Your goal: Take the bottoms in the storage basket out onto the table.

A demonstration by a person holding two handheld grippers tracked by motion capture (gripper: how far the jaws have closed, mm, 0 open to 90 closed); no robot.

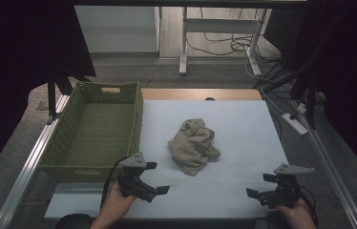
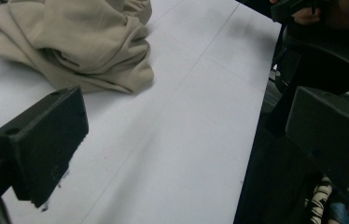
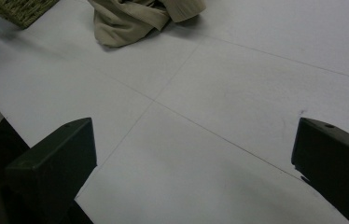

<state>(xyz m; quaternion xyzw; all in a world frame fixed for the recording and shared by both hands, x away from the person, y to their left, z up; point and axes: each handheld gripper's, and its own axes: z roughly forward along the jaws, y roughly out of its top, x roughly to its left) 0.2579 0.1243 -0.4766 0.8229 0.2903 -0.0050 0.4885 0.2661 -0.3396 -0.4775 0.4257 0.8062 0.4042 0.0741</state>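
Left gripper (image 1: 154,177) and right gripper (image 1: 258,185), jaws of each spread apart and holding nothing, above the near edge of the bench (image 1: 243,143). Crumpled beige cloth (image 1: 193,145) lies ahead, between them, nearer the left gripper; green basket (image 1: 95,129) beyond the left gripper.

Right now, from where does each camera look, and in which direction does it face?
High view: above the person's side, looking forward and down on the table; both hands, the left gripper and the right gripper show, jaws apart.
Left gripper view: rides on the left gripper, facing the beige cloth; its two black jaws show.
Right gripper view: rides on the right gripper, facing across the white surface; its jaws show.
Shared: all three see the cloth; the high and right gripper views see the green basket.
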